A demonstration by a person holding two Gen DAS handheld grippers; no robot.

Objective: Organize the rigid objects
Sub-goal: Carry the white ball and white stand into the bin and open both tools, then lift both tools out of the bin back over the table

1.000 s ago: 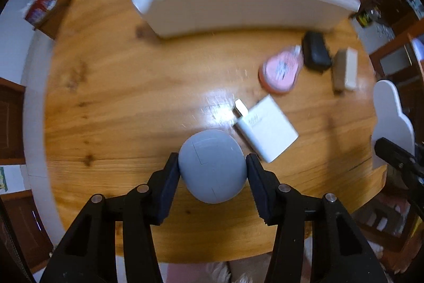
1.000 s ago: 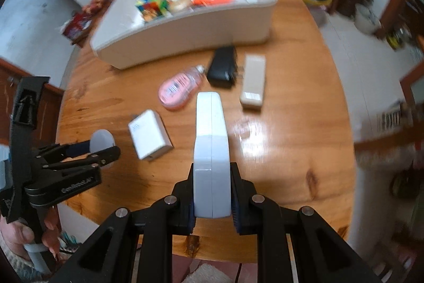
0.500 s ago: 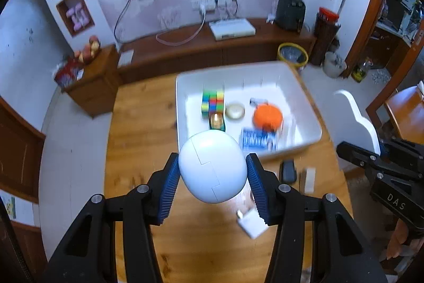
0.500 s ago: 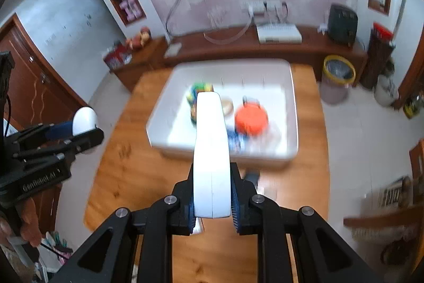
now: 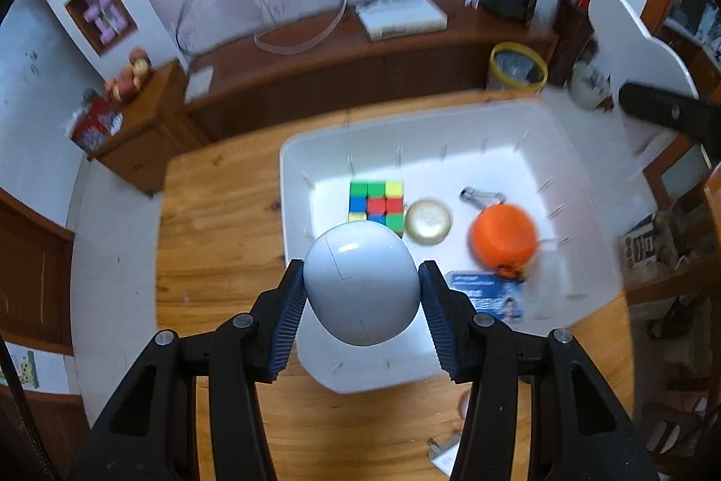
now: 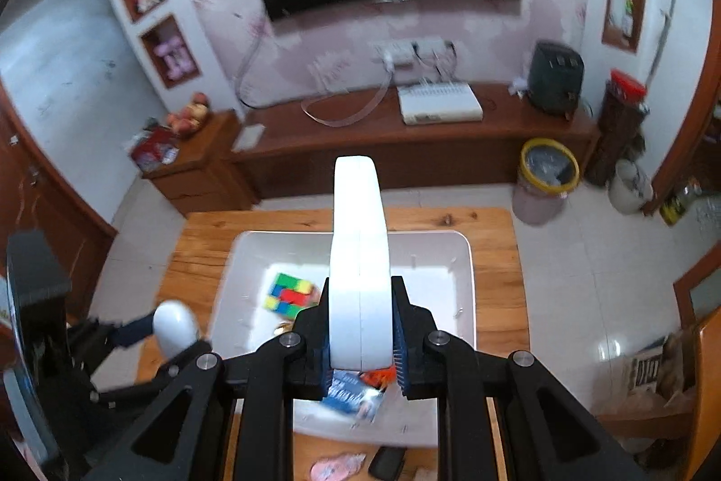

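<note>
Left gripper (image 5: 362, 294) clamps round white ball (image 5: 360, 282), frame centre, above white bin (image 5: 293, 183).
Right gripper (image 6: 360, 339) clamps flat white case (image 6: 359, 255) edge-on.
Only right view shows pink item (image 6: 335, 465), black adapter (image 6: 387, 460) on counter (image 6: 495, 255).
Bin: one cube (image 5: 376, 203), one orange pouch (image 5: 502, 233).

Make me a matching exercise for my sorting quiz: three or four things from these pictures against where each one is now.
Things:
1. white egg-shaped case
2. flat white case
3. puzzle cube
4. pink item

Places:
A. on the wooden table, outside the bin
B. in the left gripper
C. inside the white bin
D. in the right gripper

Pairs: 1-B, 2-D, 3-C, 4-A
</note>
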